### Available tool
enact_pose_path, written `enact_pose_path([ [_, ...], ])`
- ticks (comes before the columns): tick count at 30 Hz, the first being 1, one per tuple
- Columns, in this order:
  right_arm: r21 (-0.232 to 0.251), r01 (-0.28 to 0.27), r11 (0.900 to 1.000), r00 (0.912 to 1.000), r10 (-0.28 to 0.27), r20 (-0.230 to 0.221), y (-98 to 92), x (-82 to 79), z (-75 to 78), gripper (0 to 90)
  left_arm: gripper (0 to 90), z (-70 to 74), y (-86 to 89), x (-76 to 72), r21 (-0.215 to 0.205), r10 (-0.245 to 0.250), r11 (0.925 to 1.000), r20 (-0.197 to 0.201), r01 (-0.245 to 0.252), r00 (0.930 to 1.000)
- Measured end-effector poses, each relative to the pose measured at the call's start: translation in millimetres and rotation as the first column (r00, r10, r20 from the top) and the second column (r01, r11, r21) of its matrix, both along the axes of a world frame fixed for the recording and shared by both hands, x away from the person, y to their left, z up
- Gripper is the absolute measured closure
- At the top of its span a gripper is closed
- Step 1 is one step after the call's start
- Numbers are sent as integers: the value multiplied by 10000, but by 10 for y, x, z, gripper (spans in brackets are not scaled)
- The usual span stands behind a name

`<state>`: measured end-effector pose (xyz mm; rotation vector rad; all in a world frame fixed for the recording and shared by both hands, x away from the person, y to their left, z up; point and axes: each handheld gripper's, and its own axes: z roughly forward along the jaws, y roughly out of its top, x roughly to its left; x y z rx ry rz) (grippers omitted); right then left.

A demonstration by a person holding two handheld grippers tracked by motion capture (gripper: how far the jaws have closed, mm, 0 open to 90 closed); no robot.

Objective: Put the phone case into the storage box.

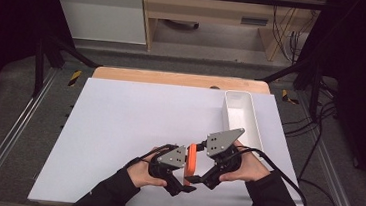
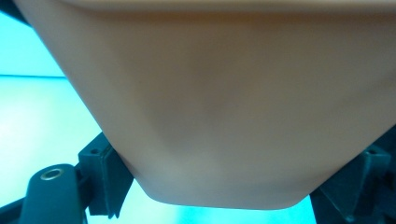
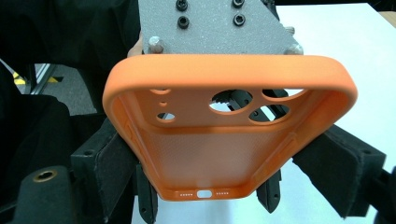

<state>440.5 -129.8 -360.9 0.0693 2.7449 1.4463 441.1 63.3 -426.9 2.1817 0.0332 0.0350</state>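
An orange phone case (image 1: 192,157) is held on edge just above the white board, between both grippers. My left gripper (image 1: 184,173) comes at it from the left and is shut on it. In the left gripper view the case's smooth back (image 2: 224,116) sits close up between the two black jaws. My right gripper (image 1: 201,161) comes from the right and is shut on the case too. The right gripper view looks into the case's open inside (image 3: 219,154), with camera holes at its far end and the pads (image 3: 105,175) pressing its long sides. The left gripper's grey plate (image 3: 215,28) lies behind it.
A long white tray (image 1: 248,134) stands at the right of the white board (image 1: 129,123), just beyond the right hand. The board's wooden table edge (image 1: 173,78) runs along the back. Black frame rails and loose cables flank the table.
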Motion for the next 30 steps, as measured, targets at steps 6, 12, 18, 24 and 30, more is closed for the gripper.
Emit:
enact_pose_path([
  [6, -13, 0, 10000, 10000, 0, -34, 1, 2, 1, 162, 152, 0, -1, -4, -10, 52, 10000, -55, -52, 10000],
  [12, -12, 20, 10000, 10000, -20, -6, 1, -1, 1, 162, 123, 2, 3, -9, -75, 49, 10000, -112, -50, 9999],
  [18, 123, 72, 9999, 10000, -72, 27, -20, 2, 25, 161, 42, 15, 17, -18, -182, 183, 9997, -173, -186, 9997],
  [24, 169, 203, 9997, 9997, -204, 98, -57, 5, 57, 161, 8, 51, 72, -2, -404, 485, 9980, -285, -496, 9984],
  [30, 286, 443, 9986, 9988, -449, 195, -127, 15, 123, 160, 5, 90, 154, 12, -566, 689, 9959, -302, -705, 9972],
])
